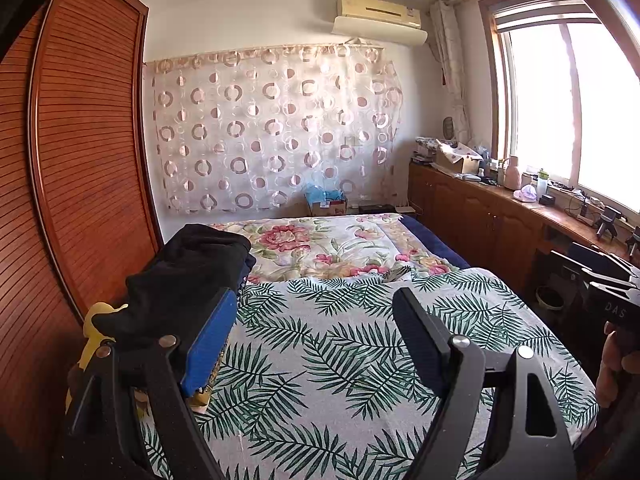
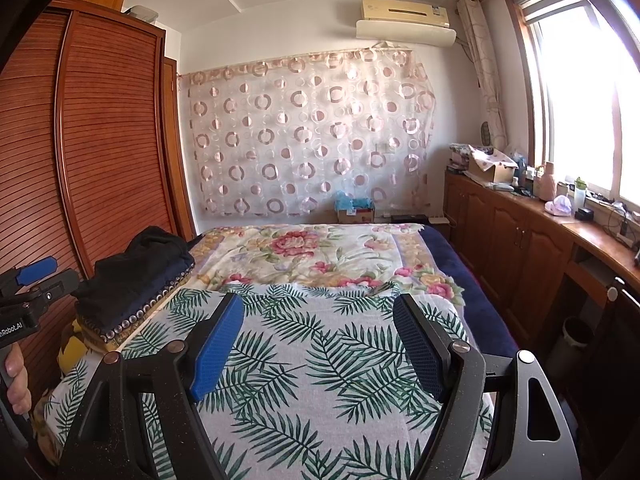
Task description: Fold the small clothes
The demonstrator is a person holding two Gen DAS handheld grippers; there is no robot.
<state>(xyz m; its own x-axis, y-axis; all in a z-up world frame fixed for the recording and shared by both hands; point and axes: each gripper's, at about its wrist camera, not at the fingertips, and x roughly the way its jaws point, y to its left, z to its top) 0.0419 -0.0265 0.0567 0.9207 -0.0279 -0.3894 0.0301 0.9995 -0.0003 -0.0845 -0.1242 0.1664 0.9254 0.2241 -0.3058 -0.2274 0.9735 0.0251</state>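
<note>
My left wrist camera sits just behind the left gripper [image 1: 316, 304], looking forward and slightly down over the leaf-print bed cover [image 1: 340, 360] close beneath. My right wrist camera looks the same way past the right gripper [image 2: 318, 308], from a spot seemingly a little further right. Both views share the bed, the circle-patterned curtain [image 2: 308, 136] ahead and the window [image 2: 580, 100] to the tools' right.

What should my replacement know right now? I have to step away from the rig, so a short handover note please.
Left gripper: jaws open, empty, above the leaf-print sheet.
Right gripper: jaws open, empty, over the same sheet.
Clothes: a stack of folded dark clothes sits at the bed's left edge, beside the wardrobe.
Done: that stack looks folded.
Left: no unfolded garment shows on the sheet; find the next one.
</note>
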